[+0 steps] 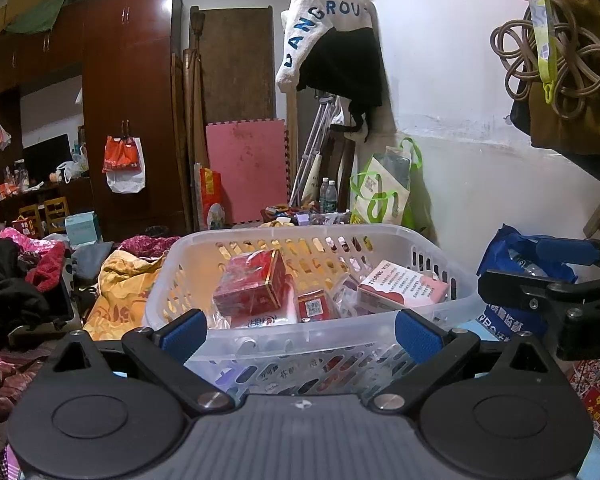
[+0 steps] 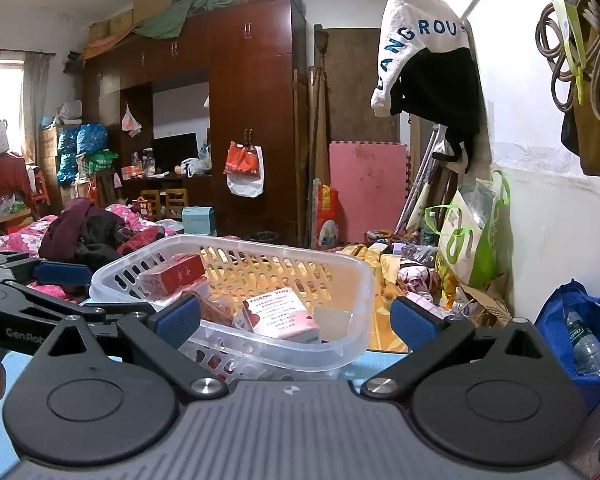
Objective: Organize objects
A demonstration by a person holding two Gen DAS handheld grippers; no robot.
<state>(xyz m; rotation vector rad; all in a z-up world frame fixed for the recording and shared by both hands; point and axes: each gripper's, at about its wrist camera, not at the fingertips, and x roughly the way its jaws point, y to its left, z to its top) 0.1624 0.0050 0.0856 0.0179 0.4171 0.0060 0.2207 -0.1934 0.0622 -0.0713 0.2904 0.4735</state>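
Directly ahead of my left claw (image 1: 300, 334), released and empty, sits the clear basket (image 1: 260, 236) holding a red box (image 1: 250, 286) and pink card box (image 1: 402, 286); my right claw (image 2: 296, 322) is likewise released beside it.

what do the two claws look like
Both match: the left claw and right claw have black linkage arms with silver pivot screws, round black discs on a ribbed grey body, and blue textured pads. White lettering marks one side.
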